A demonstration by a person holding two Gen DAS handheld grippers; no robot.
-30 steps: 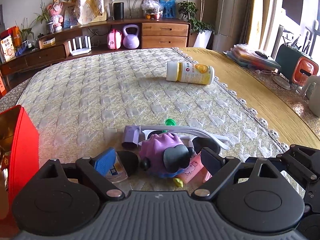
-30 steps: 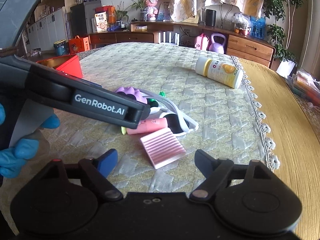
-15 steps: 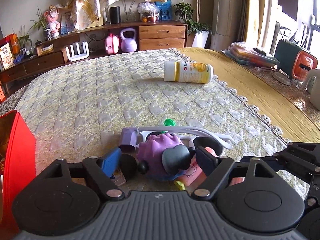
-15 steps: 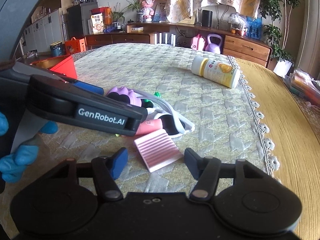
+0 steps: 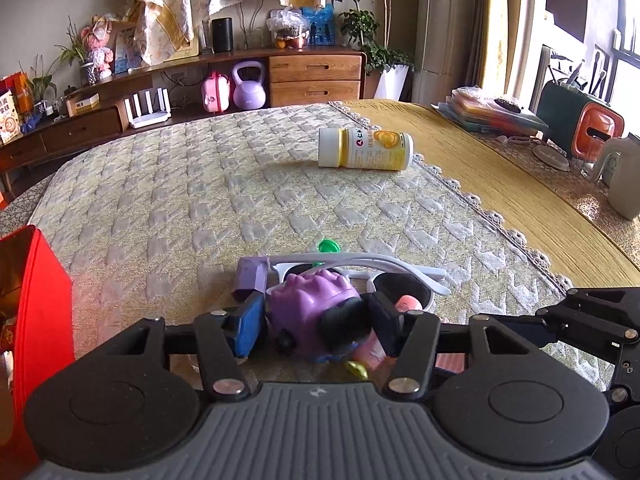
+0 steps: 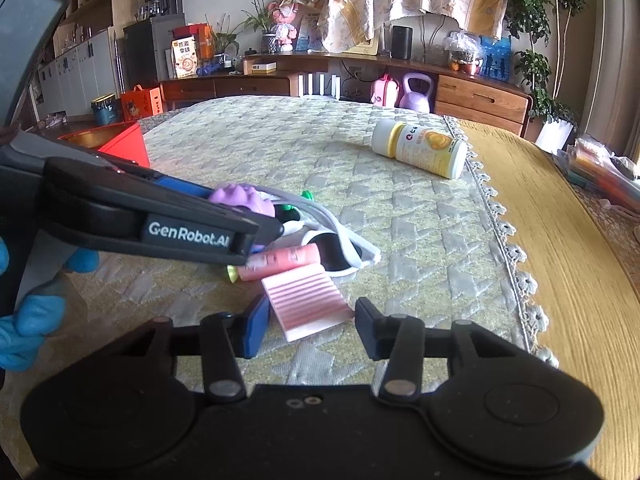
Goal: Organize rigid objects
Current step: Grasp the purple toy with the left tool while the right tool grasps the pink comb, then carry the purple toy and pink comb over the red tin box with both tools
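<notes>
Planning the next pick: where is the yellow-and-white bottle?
The bottle lies on its side far across the quilted cloth, near its lace edge, well beyond the white sunglasses and apart from the pile.

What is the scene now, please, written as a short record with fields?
surface: quilted cloth over a table
left tool: closed around the purple toy
right tool: fingers on both sides of the pink ribbed block; contact unclear
pile: white sunglasses, pink tube, small purple box, green piece
apart from pile: yellow bottle, lying on its side
left edge: red box, open
</notes>
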